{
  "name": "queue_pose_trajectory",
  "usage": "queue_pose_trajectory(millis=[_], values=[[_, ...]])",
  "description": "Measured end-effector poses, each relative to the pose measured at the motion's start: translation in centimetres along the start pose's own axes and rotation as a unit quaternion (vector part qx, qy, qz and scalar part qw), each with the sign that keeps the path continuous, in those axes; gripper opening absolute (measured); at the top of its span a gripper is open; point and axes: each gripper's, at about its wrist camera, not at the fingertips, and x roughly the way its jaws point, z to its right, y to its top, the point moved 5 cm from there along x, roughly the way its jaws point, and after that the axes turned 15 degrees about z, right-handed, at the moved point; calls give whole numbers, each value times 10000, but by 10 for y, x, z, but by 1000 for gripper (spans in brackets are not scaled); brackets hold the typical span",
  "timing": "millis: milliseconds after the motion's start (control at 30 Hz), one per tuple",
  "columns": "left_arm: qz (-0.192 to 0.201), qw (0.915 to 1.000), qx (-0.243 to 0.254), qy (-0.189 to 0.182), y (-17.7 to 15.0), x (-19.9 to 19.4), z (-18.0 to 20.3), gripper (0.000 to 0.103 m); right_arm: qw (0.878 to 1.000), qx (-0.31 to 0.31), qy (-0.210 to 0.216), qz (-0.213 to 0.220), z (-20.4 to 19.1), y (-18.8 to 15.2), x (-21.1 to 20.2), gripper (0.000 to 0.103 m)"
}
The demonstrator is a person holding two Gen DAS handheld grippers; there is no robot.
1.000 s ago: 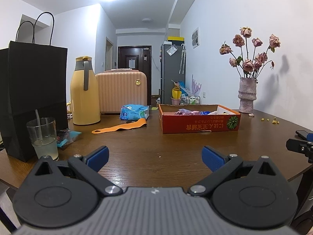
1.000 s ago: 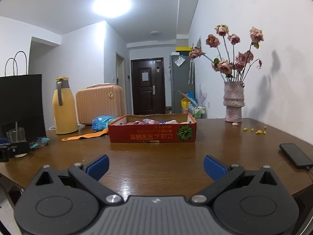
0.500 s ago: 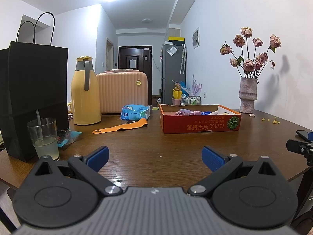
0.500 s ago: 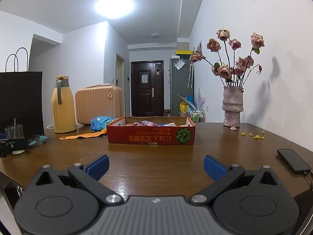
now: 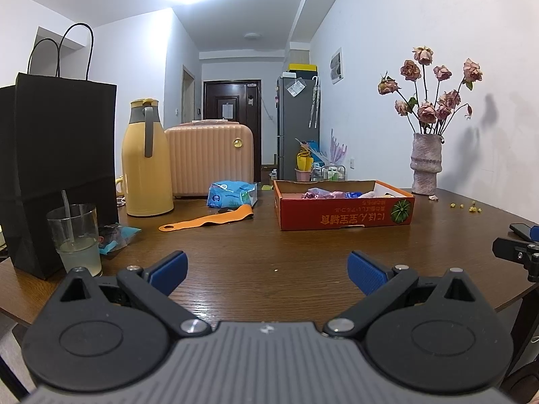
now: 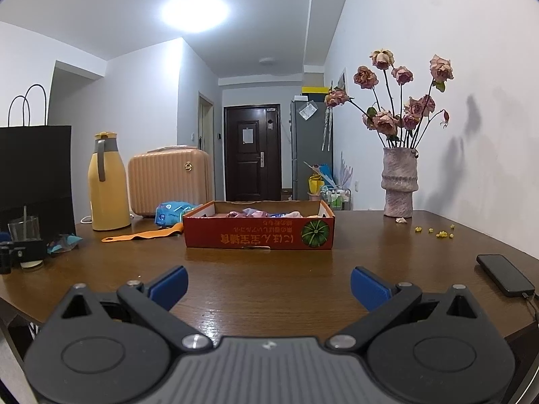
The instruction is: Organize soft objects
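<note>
Right tongs [image 6: 267,284] nearer cardboard box [image 6: 259,234]; contents perhaps cloth.

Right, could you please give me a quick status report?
Both claws open, empty: left claw, right claw. Soft items sit in red cardboard box. Orange strap outside it. Path clear.

We hold the left gripper [image 5: 266,266] level, jaws spread wide, blue pads [image 5: 168,271] empty. The right gripper [image 6: 267,282] sits likewise: level, wide apart, nothing between its fingers.
</note>
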Motion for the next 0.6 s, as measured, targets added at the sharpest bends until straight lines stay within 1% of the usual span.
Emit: queue_pose_trajectory(millis=[400,500,600], values=[[155,9999,-11,-32,1,-4,3,103,10000,18,-31,50,-1,0,-1,103],[243,9996,57,-130,3,-8,6,103,10000,-18,-2,83,-2,0,-2,103],[326,9993,0,-195,5,-10,8,103,9997,-143,20,200,-6,2,-4,103]])
